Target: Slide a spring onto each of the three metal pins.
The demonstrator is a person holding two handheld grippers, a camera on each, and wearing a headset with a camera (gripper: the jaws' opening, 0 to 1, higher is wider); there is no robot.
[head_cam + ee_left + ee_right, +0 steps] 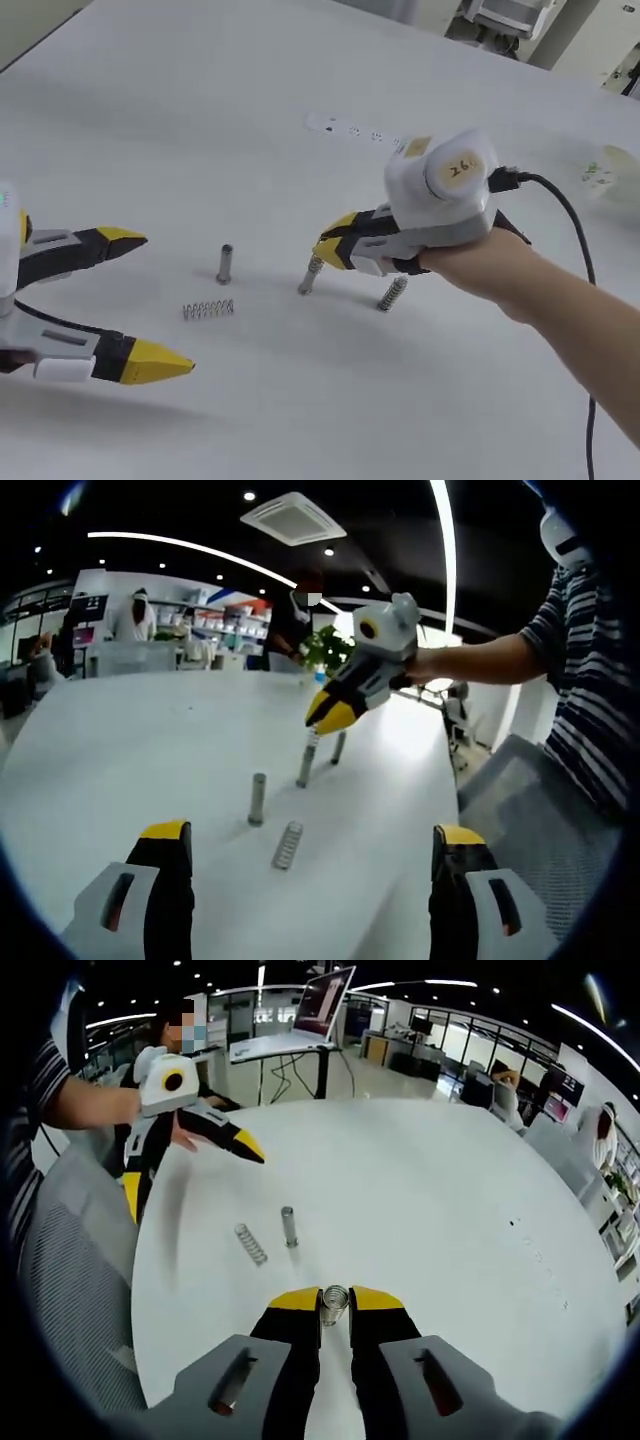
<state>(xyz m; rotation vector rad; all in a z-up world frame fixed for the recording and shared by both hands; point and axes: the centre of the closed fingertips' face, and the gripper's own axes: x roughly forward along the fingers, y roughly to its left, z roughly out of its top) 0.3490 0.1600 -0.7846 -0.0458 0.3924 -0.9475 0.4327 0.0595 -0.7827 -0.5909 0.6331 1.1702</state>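
Your right gripper (334,1305) is pinched on the top of the held spring (334,1298), which sits over the middle pin (306,285). Just right of it stands the other sprung pin (392,293). To the left, the bare pin (224,264) stands upright w/ a loose spring (208,309) lying flat nr it on the white table (200,120). Your left gripper (150,300) hangs at the left, jaws wide apart, holding nothing.

The table (200,120) is smooth, matt white. The bare pin (225,263) is dull grey metal; the loose spring (208,310) and the held spring (335,1300) are bright coiled wire. The right gripper (330,250) has a glossy white plastic housing and matt yellow tips.
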